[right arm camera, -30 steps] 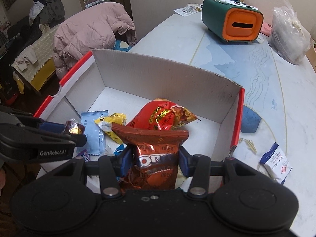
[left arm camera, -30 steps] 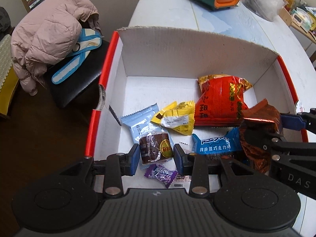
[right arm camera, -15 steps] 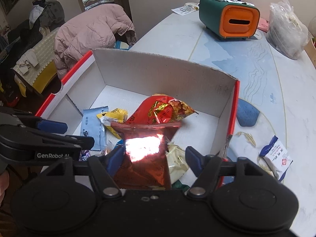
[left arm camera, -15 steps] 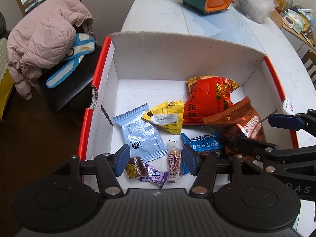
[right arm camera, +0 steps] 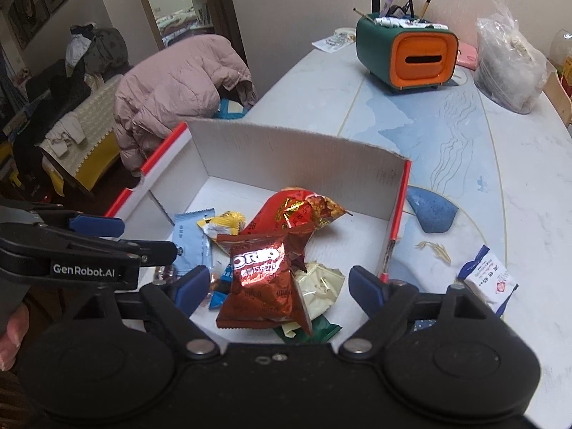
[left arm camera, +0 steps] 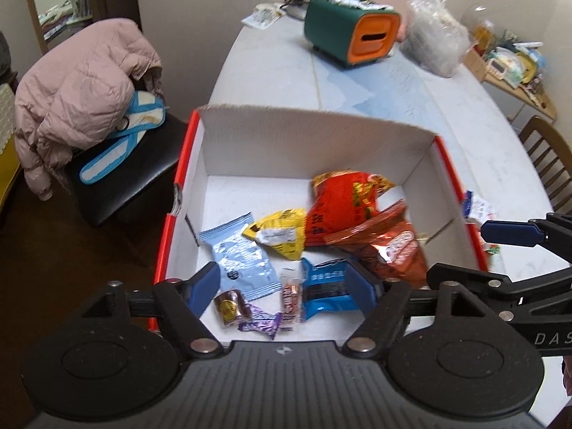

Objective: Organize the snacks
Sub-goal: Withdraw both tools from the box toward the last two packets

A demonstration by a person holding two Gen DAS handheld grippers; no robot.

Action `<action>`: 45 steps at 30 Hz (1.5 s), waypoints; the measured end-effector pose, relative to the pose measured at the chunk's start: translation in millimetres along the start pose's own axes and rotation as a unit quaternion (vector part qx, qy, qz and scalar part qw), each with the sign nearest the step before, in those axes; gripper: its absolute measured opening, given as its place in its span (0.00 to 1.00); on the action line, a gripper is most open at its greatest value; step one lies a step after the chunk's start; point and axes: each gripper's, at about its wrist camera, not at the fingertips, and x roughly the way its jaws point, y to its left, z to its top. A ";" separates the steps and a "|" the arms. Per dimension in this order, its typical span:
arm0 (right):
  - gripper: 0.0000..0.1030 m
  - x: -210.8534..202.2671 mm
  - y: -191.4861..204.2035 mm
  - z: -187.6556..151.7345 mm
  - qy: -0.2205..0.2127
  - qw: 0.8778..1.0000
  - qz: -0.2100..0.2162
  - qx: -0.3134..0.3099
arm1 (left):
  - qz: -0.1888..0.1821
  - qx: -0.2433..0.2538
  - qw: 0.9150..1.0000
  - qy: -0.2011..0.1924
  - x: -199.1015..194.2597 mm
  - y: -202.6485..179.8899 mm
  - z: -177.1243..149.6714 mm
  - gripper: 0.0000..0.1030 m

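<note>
On a pale marble-patterned table (right arm camera: 518,193) with a light blue printed mat stands a shallow white corrugated cardboard box (left arm camera: 314,136) with red outer edges. Beyond it sit a green tissue holder with an orange face (right arm camera: 407,57) and a crinkled clear plastic bag (right arm camera: 507,68). Beside the table, a puffy pink quilted jacket (left arm camera: 75,93) is draped over a black padded chair (left arm camera: 118,182), above a dark floor.

Inside the box lie the snacks: a shiny brown-red foil Oreo packet (right arm camera: 264,279) resting on top of a cream wrapper and a green one, a larger glossy red bag (left arm camera: 339,211) behind it, a yellow triangular pack (left arm camera: 279,236), a flat pale blue sachet (left arm camera: 243,264), a darker blue packet (left arm camera: 325,286), and small twisted candies (left arm camera: 250,314) near the front wall. One white-and-blue sachet (right arm camera: 486,279) lies outside the box on the table.

The left gripper (left arm camera: 286,286) hovers over the small candies, its blue-padded jaws opening with nothing pressed between them. The right gripper (right arm camera: 275,286) hangs over the Oreo packet, jaws likewise opening, pads clear of the foil on both sides.
</note>
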 end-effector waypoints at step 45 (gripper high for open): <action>0.98 -116.3 -272.5 -76.2 -0.030 0.997 -0.037 0.068 | -0.056 0.059 0.996 -0.048 43.4 -274.5 -18.7 0.97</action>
